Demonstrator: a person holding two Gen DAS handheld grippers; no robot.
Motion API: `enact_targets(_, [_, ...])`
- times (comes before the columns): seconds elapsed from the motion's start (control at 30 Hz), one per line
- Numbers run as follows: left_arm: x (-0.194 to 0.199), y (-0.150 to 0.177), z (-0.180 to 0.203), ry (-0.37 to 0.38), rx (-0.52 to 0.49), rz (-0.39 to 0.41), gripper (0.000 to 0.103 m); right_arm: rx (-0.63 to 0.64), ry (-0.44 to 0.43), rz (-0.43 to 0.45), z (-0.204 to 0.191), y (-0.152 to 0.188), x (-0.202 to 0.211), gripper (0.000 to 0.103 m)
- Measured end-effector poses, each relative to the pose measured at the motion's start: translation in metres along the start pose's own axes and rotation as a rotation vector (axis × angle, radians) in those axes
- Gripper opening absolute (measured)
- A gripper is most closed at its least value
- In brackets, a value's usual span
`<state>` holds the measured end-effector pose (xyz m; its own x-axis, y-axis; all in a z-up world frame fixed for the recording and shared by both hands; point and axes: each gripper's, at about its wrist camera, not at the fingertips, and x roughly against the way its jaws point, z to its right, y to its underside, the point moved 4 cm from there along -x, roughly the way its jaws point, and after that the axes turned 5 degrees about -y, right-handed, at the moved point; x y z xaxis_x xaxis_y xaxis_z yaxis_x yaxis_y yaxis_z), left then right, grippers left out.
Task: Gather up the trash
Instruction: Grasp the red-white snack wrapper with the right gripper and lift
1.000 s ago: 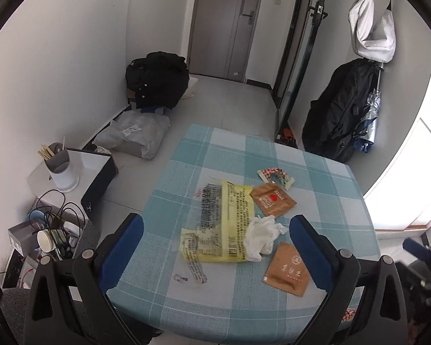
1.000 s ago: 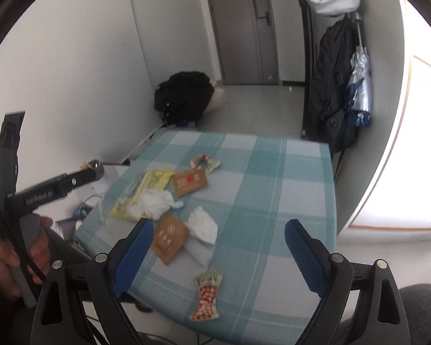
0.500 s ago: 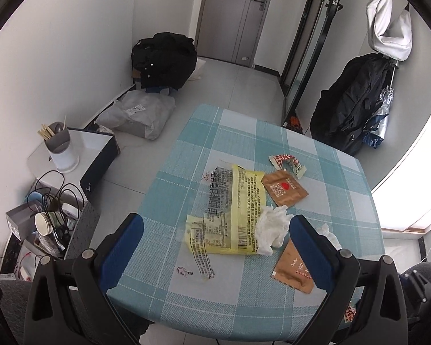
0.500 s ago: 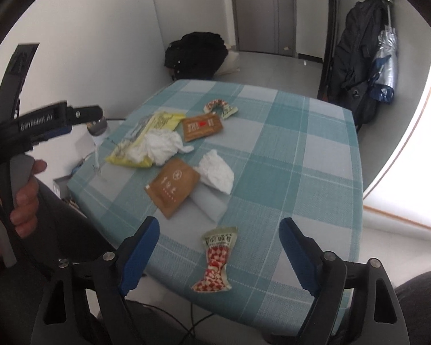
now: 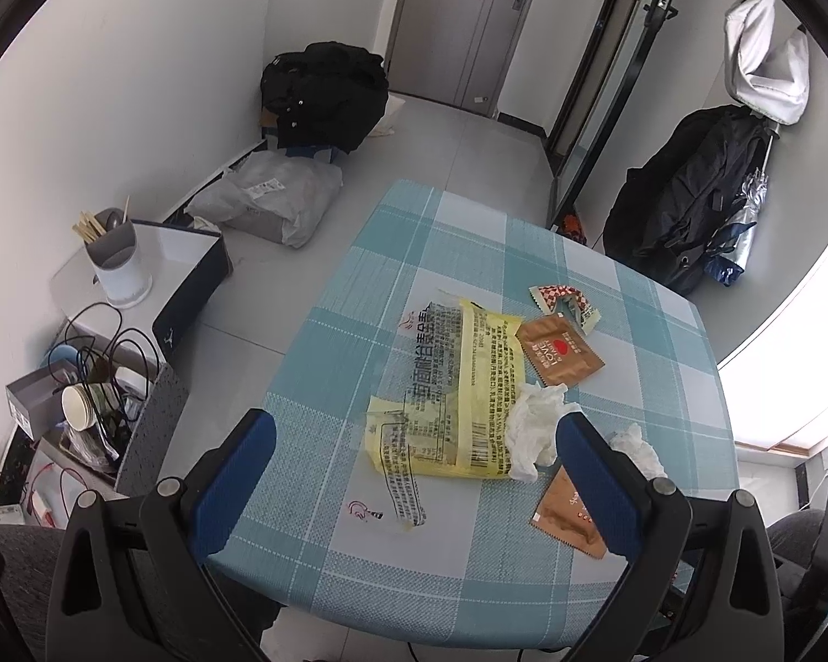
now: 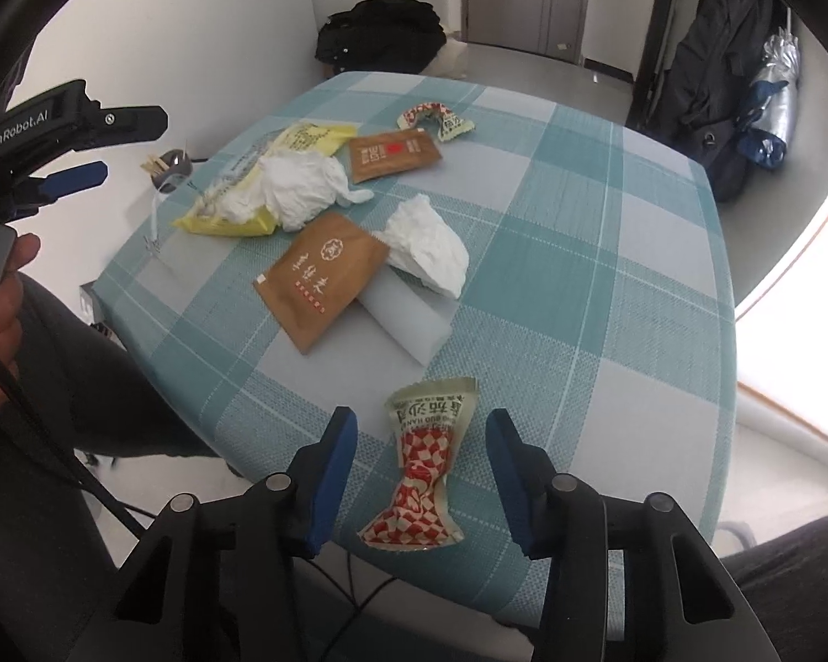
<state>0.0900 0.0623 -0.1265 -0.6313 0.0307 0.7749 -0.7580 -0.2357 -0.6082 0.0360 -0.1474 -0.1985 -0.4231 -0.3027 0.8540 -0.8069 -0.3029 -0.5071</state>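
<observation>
Trash lies scattered on a table with a teal checked cloth (image 6: 607,276). At the near edge, a red-and-white checked wrapper (image 6: 422,469) lies between the jaws of my right gripper (image 6: 422,422); they are closing, and the pads stand clear of it. Farther back lie a brown sachet (image 6: 325,281), a white tissue (image 6: 428,251), a yellow bag (image 6: 303,143) with another tissue on it, a red-brown sachet (image 6: 392,151) and a second checked wrapper (image 6: 436,116). My left gripper (image 5: 414,425) hovers wide open above the yellow bag (image 5: 469,386) and holds nothing.
A hand (image 6: 0,287) holds the left gripper at the table's left side. On the floor beyond are a black bag (image 5: 325,94) and a grey plastic bag (image 5: 270,198). A low shelf with a utensil cup (image 5: 116,265) and cables stands left. Jackets (image 5: 690,193) hang right.
My right gripper has dropped toward the table's near edge and its jaws have narrowed around the checked wrapper. The left gripper sank slightly and stays open.
</observation>
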Motion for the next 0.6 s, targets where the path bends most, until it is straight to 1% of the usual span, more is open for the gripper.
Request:
enact_targets(0.03, [-0.0006, 0.0002, -0.0004, 0.001, 0.003, -0.004, 0.100, 0.008, 0.005, -0.004, -0.0015, 0.0009, -0.0011, 0.040])
enact_targets(0.17, [-0.0018, 0.0010, -0.0015, 0.013, 0.014, -0.016, 0.100, 0.041, 0.039, -0.013, -0.0063, 0.0029, -0.0036, 0.033])
enact_targets(0.2, [-0.0020, 0.0012, -0.0014, 0.014, 0.012, -0.017, 0.100, 0.046, 0.043, -0.013, -0.0071, 0.0031, -0.0034, 0.029])
enact_targets(0.23, [-0.0022, 0.0015, -0.0009, 0.021, 0.009, -0.020, 0.100, 0.047, 0.044, -0.013, -0.0073, 0.0034, -0.0034, 0.027])
enact_targets(0.33, [-0.0031, 0.0034, 0.0007, 0.036, 0.004, -0.030, 0.100, 0.045, 0.042, -0.010, -0.0063, 0.0032, -0.0030, 0.025])
enact_targets(0.43, [-0.0050, 0.0056, 0.0024, 0.030, -0.006, -0.038, 0.100, 0.041, 0.037, -0.004, -0.0059, 0.0022, -0.0021, 0.022])
enact_targets(0.6, [-0.0064, 0.0083, 0.0028, 0.033, -0.011, -0.049, 0.100, 0.009, 0.018, 0.014, -0.0006, -0.0002, 0.0017, 0.021])
